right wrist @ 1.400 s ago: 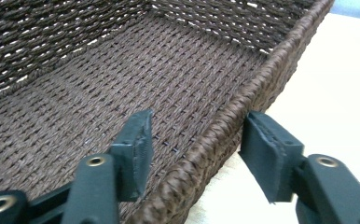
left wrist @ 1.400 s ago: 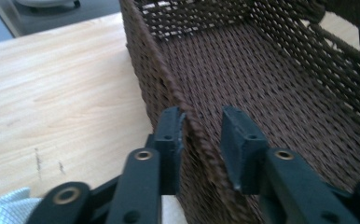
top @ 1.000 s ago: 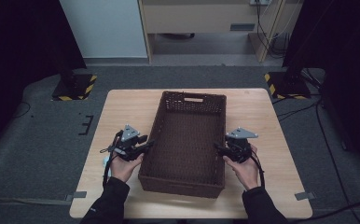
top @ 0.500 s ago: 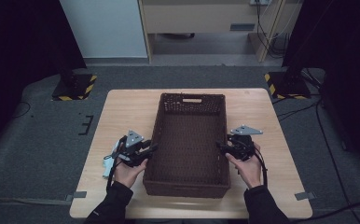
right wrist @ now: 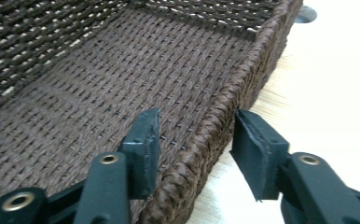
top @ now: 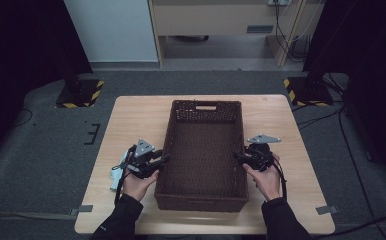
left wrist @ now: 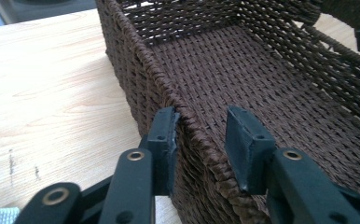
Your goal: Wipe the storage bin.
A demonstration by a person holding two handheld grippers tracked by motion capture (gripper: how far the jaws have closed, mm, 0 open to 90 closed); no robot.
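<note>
Left tongs (left wrist: pixel 199 140) straddle the left long wall of the brown wicker basket (top: pixel 202 150): 1 pad outside touching the rim, the other inside and clear of the weave, so the tongs are released, not clamping; the jaws have just been opening with the wall between them. In the high view the left tongs (top: pixel 162 160) sit at the basket's left rim, near its front half. Right tongs (right wrist: pixel 194 142) straddle the right long wall, 1 pad inside and 1 outside, both with a gap to the rim, so also released; the jaws have just been closing around the wall. In the high view the right tongs (top: pixel 238 157) meet the right rim opposite the left ones. Basket rests flat on the wooden counter (top: pixel 131 120), centred, long axis running away from the person, cut-out handle in the far wall. A pale cloth-like item (top: pixel 116 175) lies on the counter beside the left hand (top: pixel 138 185).
</note>
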